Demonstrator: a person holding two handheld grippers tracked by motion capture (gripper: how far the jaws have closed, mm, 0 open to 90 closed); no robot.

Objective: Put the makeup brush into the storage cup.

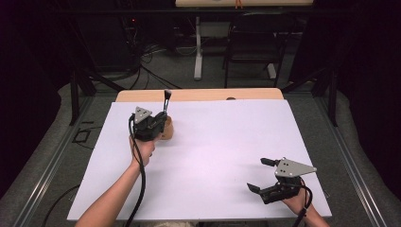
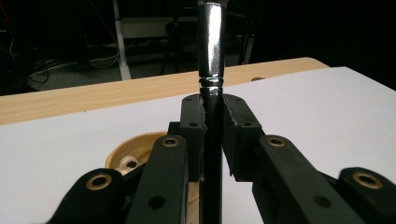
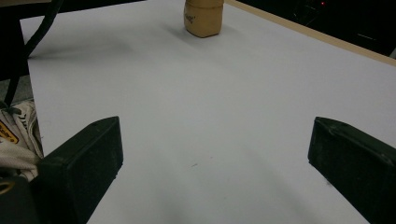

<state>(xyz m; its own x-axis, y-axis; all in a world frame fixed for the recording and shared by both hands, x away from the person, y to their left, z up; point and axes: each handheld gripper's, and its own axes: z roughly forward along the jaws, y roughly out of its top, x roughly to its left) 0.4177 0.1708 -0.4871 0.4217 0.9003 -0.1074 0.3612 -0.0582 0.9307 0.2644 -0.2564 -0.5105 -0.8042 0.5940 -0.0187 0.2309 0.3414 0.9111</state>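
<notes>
While your left gripper (image 1: 158,118) stands over the far left part of the white sheet (image 1: 213,156), its jaws are pinched on a slim black rod (image 2: 211,154) with a shiny metal sleeve (image 2: 210,42) at its upper end. Seen from the left gripper view, the pads press the rod from both sides and it runs upright between them. From the high view the rod (image 1: 166,100) rises above the gripper, tilted slightly, directly over a tan wooden holder (image 1: 166,128) that sits on the sheet touching the gripper's front. Your right gripper (image 1: 263,175) rests at the near right corner of the sheet, well apart from the holder (image 3: 202,17), its jaws spread wide with nothing between them.
</notes>
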